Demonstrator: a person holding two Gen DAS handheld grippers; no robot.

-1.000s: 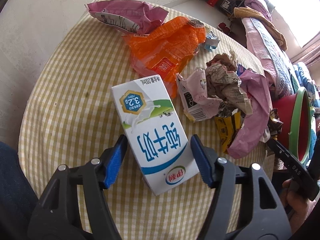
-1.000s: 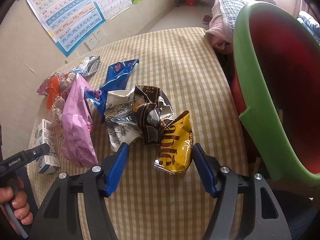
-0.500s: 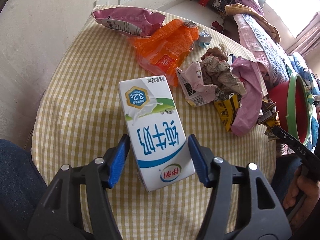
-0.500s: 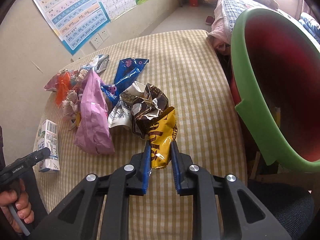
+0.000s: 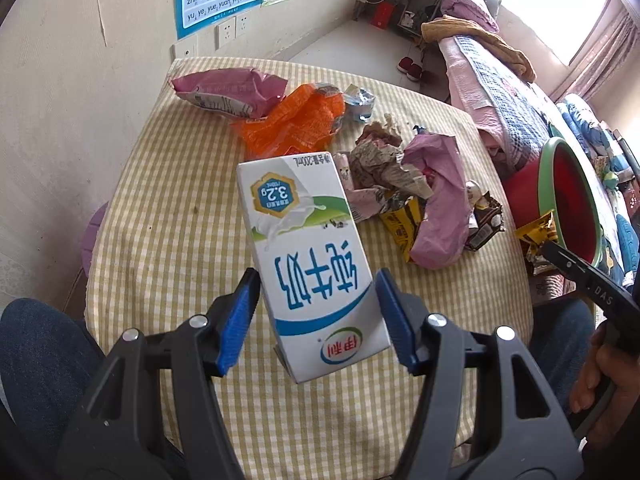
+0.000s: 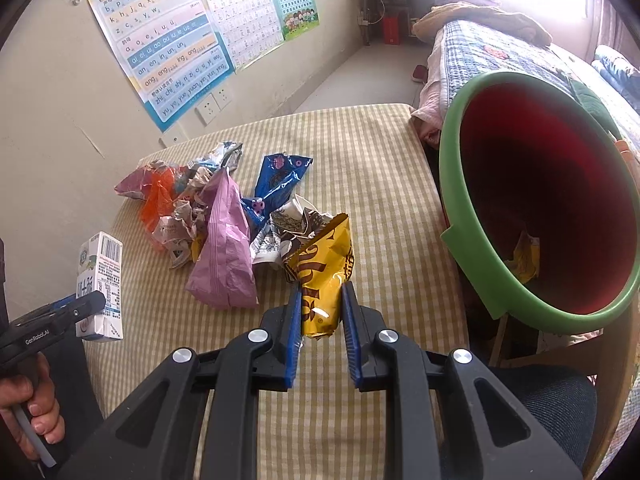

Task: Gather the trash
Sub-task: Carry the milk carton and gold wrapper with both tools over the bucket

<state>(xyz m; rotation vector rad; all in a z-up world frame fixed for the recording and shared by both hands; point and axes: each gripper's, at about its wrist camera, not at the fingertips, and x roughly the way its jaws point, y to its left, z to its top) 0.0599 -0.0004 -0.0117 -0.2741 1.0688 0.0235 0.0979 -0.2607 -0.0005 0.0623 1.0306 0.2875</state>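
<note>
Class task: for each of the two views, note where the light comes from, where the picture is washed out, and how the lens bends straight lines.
Left wrist view: daylight from the window at upper right, blown out white; the checked table bulges like a barrel and the corners go dark. Right wrist view: glare at upper right washes out the bed; the bucket is dark inside; the poster edges curve.

Wrapper pile (image 6: 208,216) blocks; bare tablecloth (image 6: 376,168) toward bin (image 6: 472,256).
</note>
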